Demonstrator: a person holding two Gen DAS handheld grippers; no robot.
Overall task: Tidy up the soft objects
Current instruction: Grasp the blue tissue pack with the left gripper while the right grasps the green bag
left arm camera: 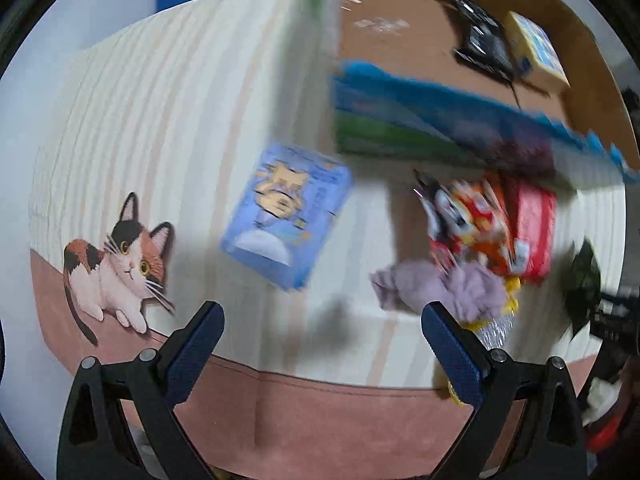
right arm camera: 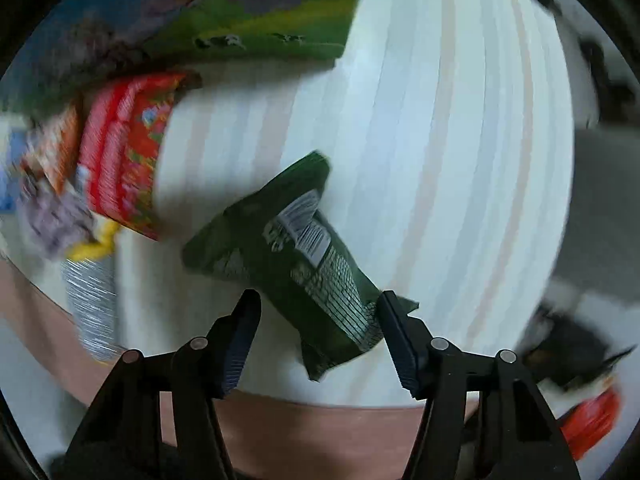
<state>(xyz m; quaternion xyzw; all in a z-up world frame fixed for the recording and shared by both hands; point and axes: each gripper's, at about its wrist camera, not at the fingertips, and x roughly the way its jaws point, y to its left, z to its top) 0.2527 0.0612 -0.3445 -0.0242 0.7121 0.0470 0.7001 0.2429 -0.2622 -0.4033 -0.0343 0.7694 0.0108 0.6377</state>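
Note:
In the left wrist view a blue packet with a cat picture [left arm camera: 286, 214] lies on the striped mat [left arm camera: 160, 120]. My left gripper [left arm camera: 320, 328] is open and empty, below the packet. A red and orange snack bag [left arm camera: 492, 224] and a lilac cloth [left arm camera: 440, 286] lie to the right. In the right wrist view a dark green packet [right arm camera: 296, 256] lies on the mat, its lower end between the fingers of my right gripper [right arm camera: 318, 312], which is open. The red bag [right arm camera: 124, 160] and lilac cloth [right arm camera: 56, 216] lie to the left.
A blue and green picture box [left arm camera: 440, 128] stands behind the packets. A brown desk [left arm camera: 400, 48] holds a black device [left arm camera: 484, 44] and a yellow box [left arm camera: 536, 52]. A cat print [left arm camera: 116, 264] marks the mat's near left. A silver packet [right arm camera: 92, 304] lies at the mat's edge.

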